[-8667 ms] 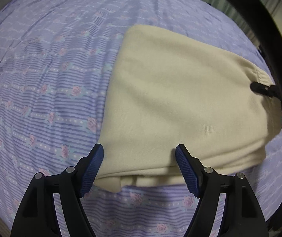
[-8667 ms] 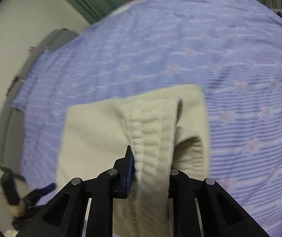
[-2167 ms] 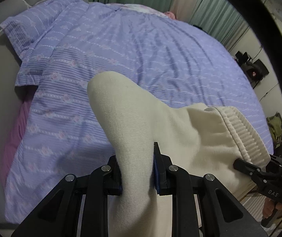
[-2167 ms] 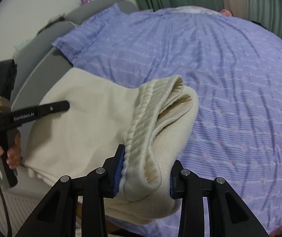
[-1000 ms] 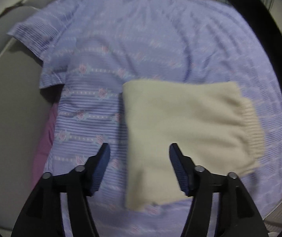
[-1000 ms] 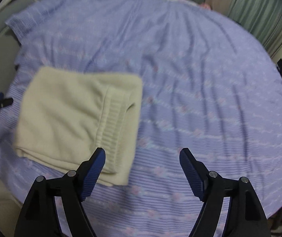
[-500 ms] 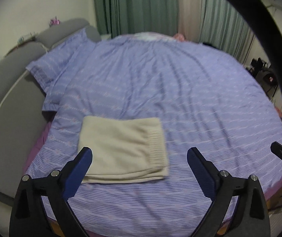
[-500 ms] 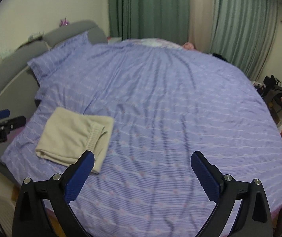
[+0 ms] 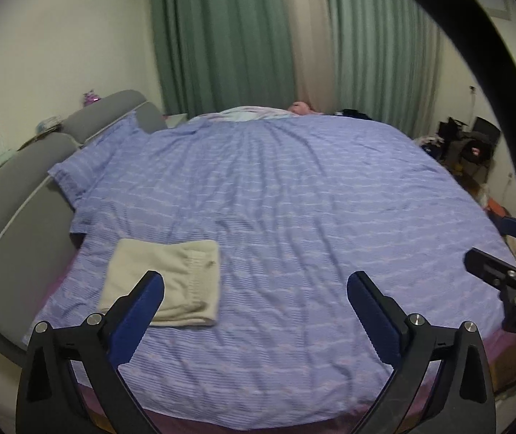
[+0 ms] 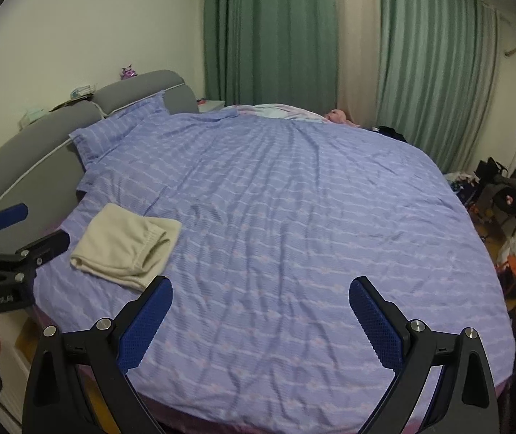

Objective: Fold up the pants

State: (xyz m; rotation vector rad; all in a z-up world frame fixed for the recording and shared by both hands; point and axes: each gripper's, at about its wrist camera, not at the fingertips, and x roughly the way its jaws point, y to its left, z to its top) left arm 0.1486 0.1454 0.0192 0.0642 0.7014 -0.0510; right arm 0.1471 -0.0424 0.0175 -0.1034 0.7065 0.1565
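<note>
At lower left of both views, the pants (image 9: 166, 280) (image 10: 124, 249) lie folded on the bedspread (image 9: 312, 217) (image 10: 294, 217), near the headboard (image 10: 41, 148); the left gripper (image 9: 254, 291) is opening, its jaws wide with nothing between them; the right gripper (image 10: 259, 296) gapes equally empty; both hang well apart from the pants.

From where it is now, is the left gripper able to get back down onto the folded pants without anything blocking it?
Probably yes. The left gripper is opening with nothing between its jaws, and the folded pants lie flat on the bedspread near the headboard. Nothing stands between them; it only needs to come back down.
</note>
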